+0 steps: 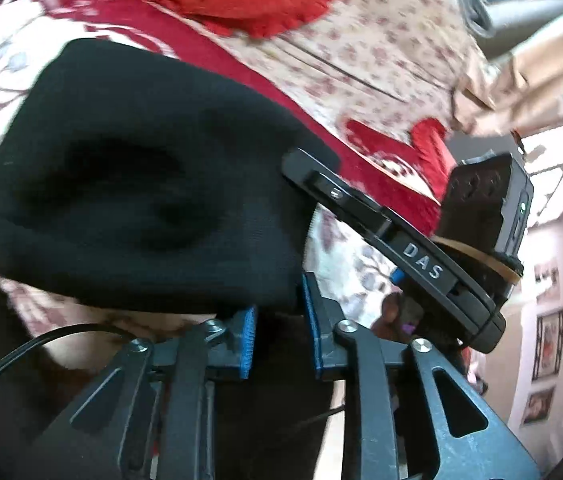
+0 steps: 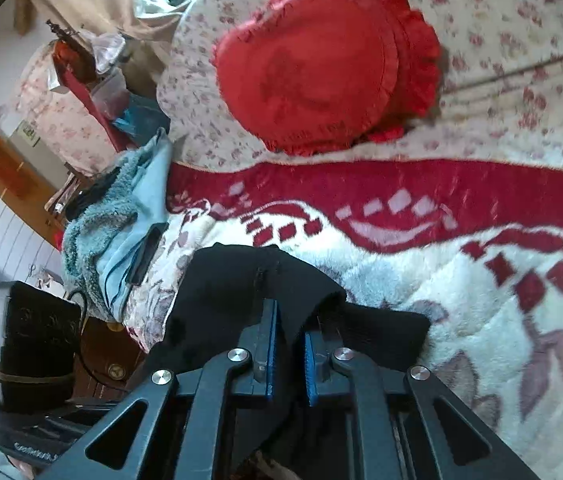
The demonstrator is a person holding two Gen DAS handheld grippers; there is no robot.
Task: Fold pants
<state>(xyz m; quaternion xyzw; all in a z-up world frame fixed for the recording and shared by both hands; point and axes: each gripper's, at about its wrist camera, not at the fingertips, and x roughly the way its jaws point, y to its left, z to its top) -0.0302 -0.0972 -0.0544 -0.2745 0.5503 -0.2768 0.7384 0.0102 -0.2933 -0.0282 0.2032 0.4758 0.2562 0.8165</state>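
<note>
On the bed, over the red and white blanket, we've got the black pants bunched up and lifted at the near edge, with the red cushion sitting well beyond them on the flowered sheet. Biggest worry for us is the bulk of the cloth: it hangs in a loose puffy lump rather than flat, so any fold we lay down from here could come out crooked or trap a wrinkle. Next one down, the bed edge is right there on the right wrist view, with a blue fleecy heap beside it, and a trailing leg could slide off or snag it. Smaller still, the two grippers are nearly touching each other, so they could knock. The left gripper is clenched on a thin bit of pants edge, and the right gripper pinches a fold of the pants too; both bites look shallow, so a tug might slip the fabric out.
</note>
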